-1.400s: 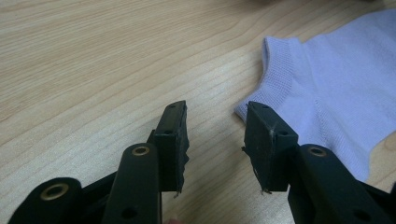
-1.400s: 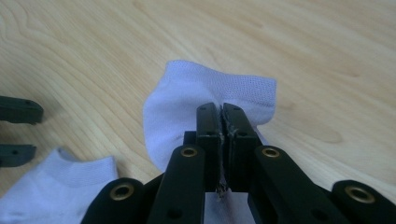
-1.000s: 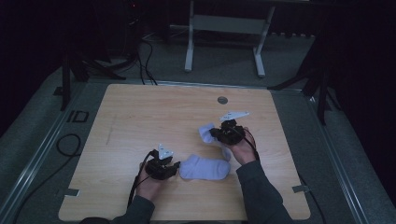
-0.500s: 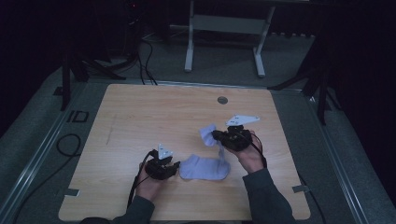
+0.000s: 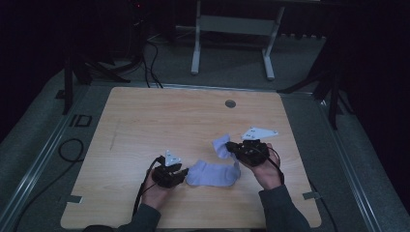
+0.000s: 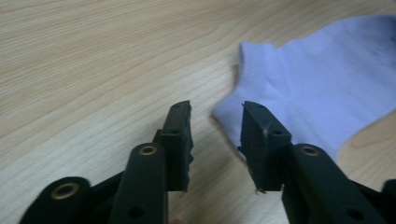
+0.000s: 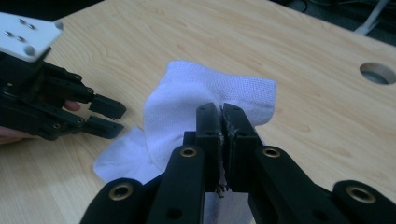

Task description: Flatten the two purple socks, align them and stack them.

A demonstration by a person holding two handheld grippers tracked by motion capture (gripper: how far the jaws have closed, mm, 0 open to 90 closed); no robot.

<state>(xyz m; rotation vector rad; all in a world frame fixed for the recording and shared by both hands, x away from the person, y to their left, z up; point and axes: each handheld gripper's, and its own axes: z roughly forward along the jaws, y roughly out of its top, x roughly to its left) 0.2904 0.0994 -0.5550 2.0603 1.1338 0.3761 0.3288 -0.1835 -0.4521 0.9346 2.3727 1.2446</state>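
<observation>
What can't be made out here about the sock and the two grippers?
- How much sock the right gripper has pinched: in the right gripper view its shut jaws cover the fabric.
- Whether it is one sock or two layered: too small and dim in the high view.
- The sock's far end: cut off by the frame edge in the left gripper view.
- Whether the open left gripper touches the sock: its pad covers the near edge.

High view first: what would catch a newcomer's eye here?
The pale sock stands out, lying near the front middle of the wooden table. The right claw is shut on the sock's far end and has lifted it off the wood, with fabric bunched above the jaws in the right gripper view. The left claw is open, jaws apart, right at the sock's other end.
</observation>
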